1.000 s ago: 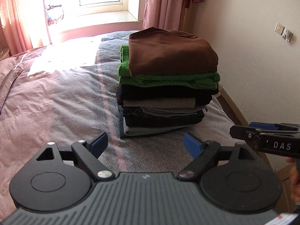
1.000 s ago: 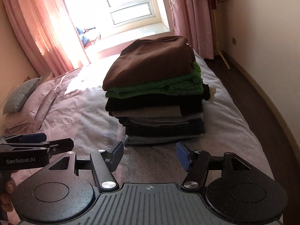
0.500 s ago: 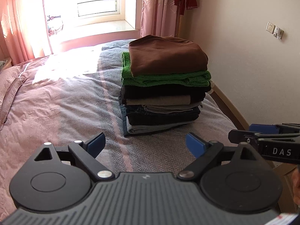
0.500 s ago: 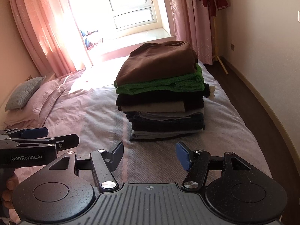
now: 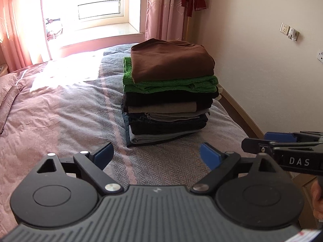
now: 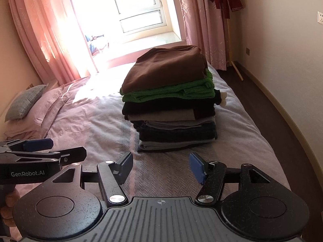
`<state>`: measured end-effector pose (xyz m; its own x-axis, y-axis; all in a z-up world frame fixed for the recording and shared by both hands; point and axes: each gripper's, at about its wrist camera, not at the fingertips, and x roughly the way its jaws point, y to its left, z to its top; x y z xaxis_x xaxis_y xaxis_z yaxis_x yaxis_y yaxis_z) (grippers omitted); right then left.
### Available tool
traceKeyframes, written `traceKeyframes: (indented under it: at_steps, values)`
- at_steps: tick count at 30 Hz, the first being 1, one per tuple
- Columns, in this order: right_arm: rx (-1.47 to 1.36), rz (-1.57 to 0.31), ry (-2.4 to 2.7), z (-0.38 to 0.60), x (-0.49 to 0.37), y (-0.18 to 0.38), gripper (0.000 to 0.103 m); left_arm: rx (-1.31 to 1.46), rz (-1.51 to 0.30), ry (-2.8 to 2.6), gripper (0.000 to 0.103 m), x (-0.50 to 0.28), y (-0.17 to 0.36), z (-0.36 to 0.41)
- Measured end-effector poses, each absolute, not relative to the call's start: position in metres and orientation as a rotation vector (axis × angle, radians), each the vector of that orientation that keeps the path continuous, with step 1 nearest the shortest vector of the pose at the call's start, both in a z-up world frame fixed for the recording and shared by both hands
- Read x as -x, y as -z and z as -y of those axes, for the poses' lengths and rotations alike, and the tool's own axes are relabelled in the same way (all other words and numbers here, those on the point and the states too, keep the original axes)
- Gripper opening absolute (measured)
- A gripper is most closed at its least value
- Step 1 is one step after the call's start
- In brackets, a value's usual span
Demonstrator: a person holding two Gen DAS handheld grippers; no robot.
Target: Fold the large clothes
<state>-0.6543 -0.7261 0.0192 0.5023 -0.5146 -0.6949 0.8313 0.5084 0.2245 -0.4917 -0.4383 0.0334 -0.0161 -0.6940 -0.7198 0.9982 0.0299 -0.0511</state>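
A tall stack of folded clothes (image 5: 169, 100) sits on the bed (image 5: 60, 111), toward the bed's right edge, the side nearest the plain wall. A brown garment (image 5: 171, 59) lies on top, a green knit (image 5: 171, 84) directly under it, then dark and grey layers down to a pale piece against the bedcover. At the bed's far left corner, near the curtains, a grey-blue pillow (image 6: 25, 101) rests on the pink bedding.

The left gripper (image 5: 156, 154) hangs over the near edge of the bed, its blue-padded jaws spread wide with nothing between them, well short of the stack. The right gripper (image 6: 161, 166) hangs beside it, jaws likewise spread and empty. Each shows side-on in the other's view; a hand (image 6: 9, 207) seems to grip the left one's handle, though only fingertips show at the frame's edge.
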Motion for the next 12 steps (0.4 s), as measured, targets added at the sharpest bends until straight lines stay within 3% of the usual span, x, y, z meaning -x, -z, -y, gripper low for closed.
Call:
traceKeyframes:
  at_steps: [12]
  values:
    - [-0.599,-0.597,0.884,0.727,0.664,-0.020,0.059,-0.587,-0.666,1.476,0.088,0.505,-0.033,0.442]
